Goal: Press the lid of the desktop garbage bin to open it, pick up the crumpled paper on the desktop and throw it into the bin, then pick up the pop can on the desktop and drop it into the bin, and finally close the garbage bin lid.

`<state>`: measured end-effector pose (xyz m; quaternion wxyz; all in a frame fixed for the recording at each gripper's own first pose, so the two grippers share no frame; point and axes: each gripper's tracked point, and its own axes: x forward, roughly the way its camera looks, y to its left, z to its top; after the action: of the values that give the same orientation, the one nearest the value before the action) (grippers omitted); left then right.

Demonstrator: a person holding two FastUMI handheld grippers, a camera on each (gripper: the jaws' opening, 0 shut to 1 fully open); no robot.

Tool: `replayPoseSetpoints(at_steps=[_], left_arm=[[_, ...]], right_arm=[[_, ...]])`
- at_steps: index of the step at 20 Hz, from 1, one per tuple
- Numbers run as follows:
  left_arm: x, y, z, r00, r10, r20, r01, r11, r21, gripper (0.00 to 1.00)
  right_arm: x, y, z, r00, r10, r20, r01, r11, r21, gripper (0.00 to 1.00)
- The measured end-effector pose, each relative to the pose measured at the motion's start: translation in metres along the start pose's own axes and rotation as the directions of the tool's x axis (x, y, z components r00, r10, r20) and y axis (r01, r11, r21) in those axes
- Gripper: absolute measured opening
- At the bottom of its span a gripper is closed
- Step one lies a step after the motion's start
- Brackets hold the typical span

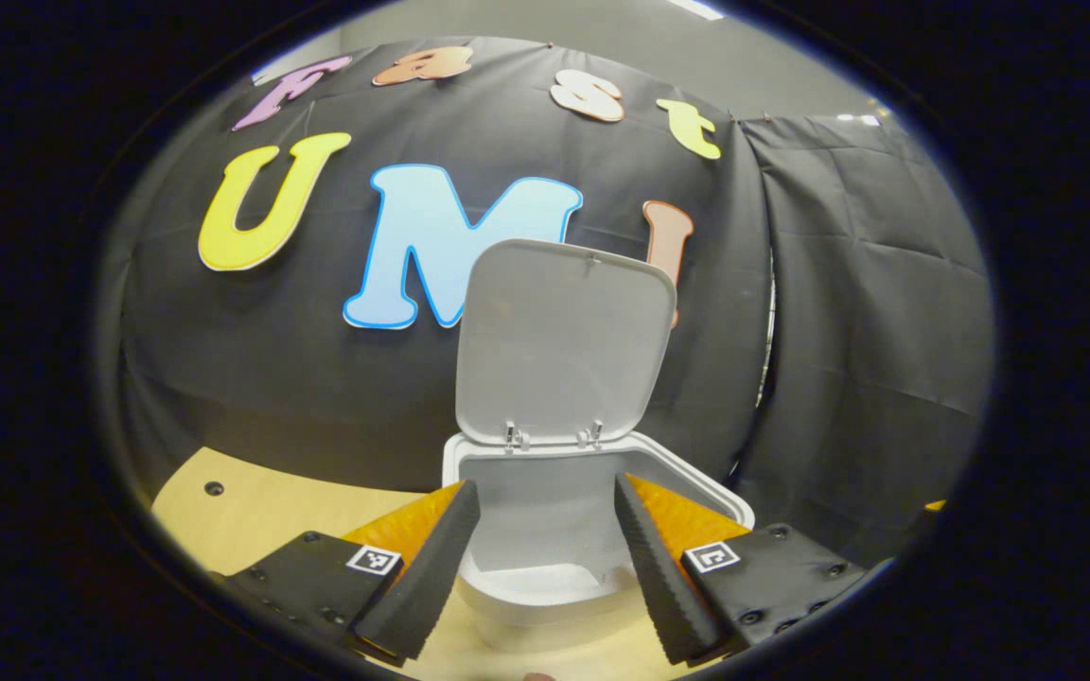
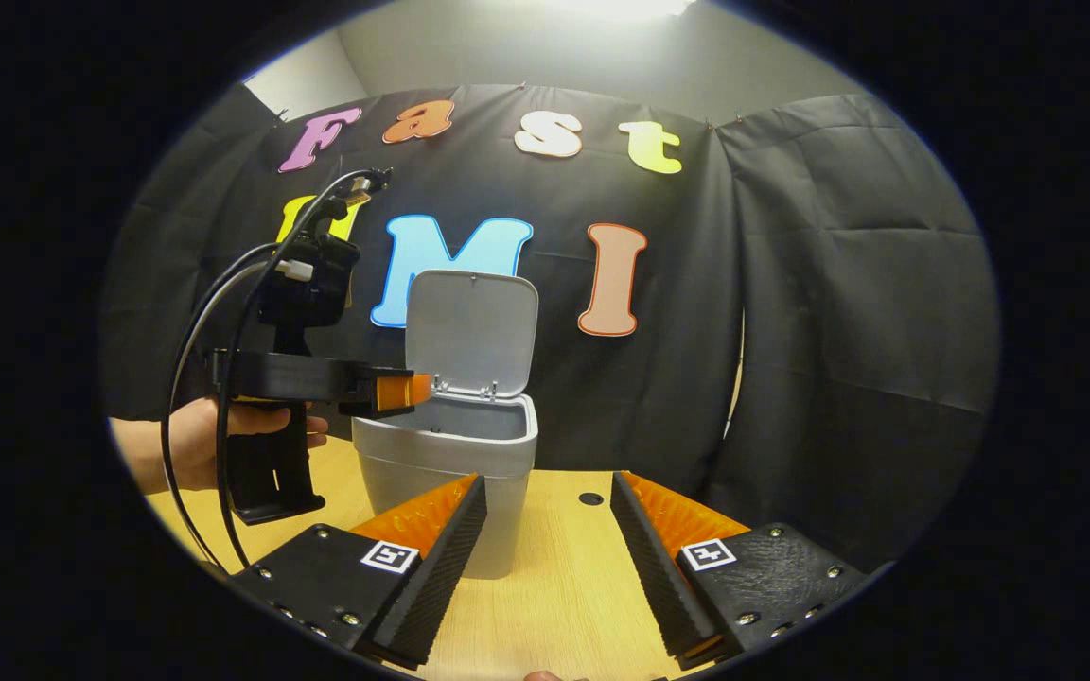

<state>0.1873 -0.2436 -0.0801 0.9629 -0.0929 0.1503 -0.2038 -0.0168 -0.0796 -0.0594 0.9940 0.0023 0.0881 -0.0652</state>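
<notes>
Left gripper [image 1: 545, 553]: jaws spread wide, nothing between them, hanging just above the front rim of the bin [image 1: 696, 478]. Looking along them, straight down into the open mouth, pale inner walls and bottom showing in the gap. Can't make out anything lying inside from here. Lid [image 1: 564, 340] flipped up and standing nearly upright at the back, hinged on two small clips at the rear rim, underside facing the camera. Bit of the desk [image 1: 252, 515] off to the left of the bin, light wood with a small dark hole in it.

Right gripper [image 2: 545, 539]: jaws also wide apart, holding nothing, low over the desk [image 2: 564, 586]. Bin [image 2: 441, 463] a little ahead and left of the gap, partly behind the left jaw, not touching either one. Bare wood between the jaws, small dark hole farther back.

From the right gripper view, the left gripper [image 2: 408, 390] seen side-on, held level, tips poking just over the near left rim of the bin, right below the raised lid [image 2: 474, 326]. Hand [image 2: 195, 445] wrapped round its grip at the far left, cables [image 2: 223, 331] looping up from the top of it and down past the wrist.

No sign of the paper or the can on the visible desk.
</notes>
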Motion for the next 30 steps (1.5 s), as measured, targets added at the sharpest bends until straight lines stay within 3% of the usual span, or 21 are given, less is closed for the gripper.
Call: replayPoseSetpoints(at_steps=[3,10,11,12,15,30], left_arm=[[-0.009,0.009,0.005,1.000,0.006,0.004,-0.006,1.000,-0.005,0.96],[-0.050,0.047,0.018,0.998,0.044,0.042,-0.044,0.999,-0.010,0.95],[-0.057,0.051,0.020,0.998,0.047,0.048,-0.047,0.999,-0.006,0.95],[-0.064,0.055,0.021,0.997,0.050,0.055,-0.050,0.999,0.001,0.95],[-0.082,0.066,0.025,0.996,0.054,0.067,-0.056,0.998,0.026,0.95],[-0.188,0.122,0.026,0.986,0.076,0.147,-0.098,0.985,0.144,0.95]], right_arm=[[-0.002,0.011,0.002,1.000,0.011,0.001,-0.011,1.000,0.002,0.86],[-0.011,0.038,0.018,0.998,0.027,0.056,-0.026,0.999,-0.022,0.86],[-0.009,0.042,0.017,0.998,0.028,0.061,-0.028,1.000,-0.014,0.88],[-0.014,0.046,0.020,0.997,0.030,0.068,-0.029,1.000,-0.005,0.96],[-0.018,0.055,0.020,0.998,0.017,0.066,-0.018,1.000,0.003,0.96],[-0.044,0.119,-0.011,0.997,0.029,-0.071,-0.022,0.995,0.098,0.96]])
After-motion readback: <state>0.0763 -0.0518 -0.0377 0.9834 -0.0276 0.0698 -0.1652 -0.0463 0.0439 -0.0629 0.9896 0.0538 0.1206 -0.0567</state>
